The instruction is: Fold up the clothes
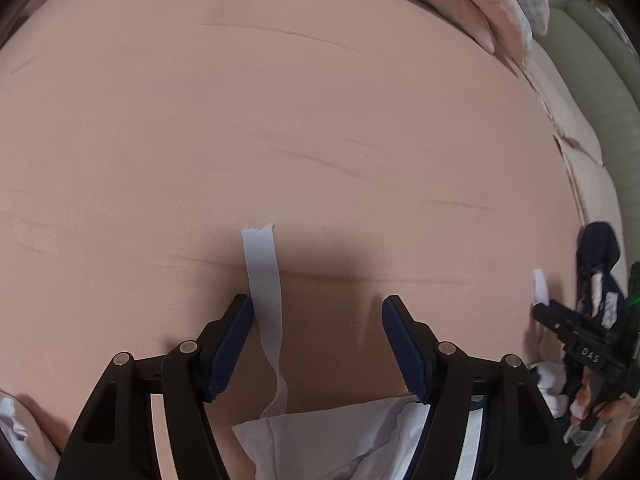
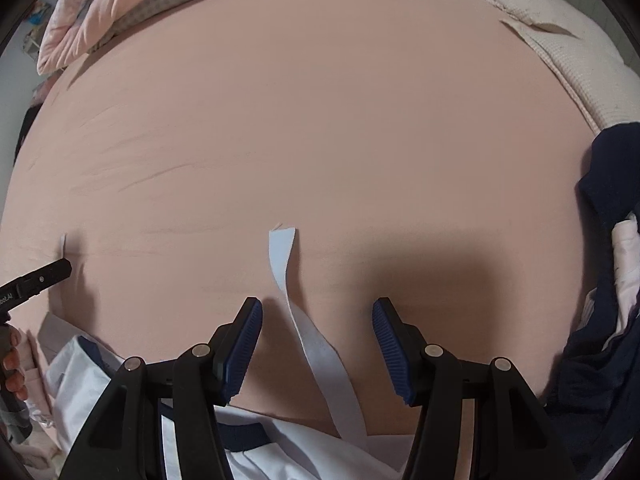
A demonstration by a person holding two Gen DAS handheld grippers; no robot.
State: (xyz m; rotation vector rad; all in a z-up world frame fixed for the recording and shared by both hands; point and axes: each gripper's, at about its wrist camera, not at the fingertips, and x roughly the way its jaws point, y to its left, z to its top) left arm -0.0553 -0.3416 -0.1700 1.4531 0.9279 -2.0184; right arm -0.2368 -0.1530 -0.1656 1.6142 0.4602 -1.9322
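Both grippers, left gripper (image 1: 318, 312) and right gripper (image 2: 317, 314), hang fingers spread over the pink bed (image 1: 320, 120), a white strap (image 1: 262, 276) at 12 o'clock between each pair, nothing pinched.

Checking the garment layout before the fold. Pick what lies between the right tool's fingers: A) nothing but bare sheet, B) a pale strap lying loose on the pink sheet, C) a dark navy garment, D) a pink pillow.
B: the pale strap runs up the pink sheet between the open fingers of the right tool, untouched by either.
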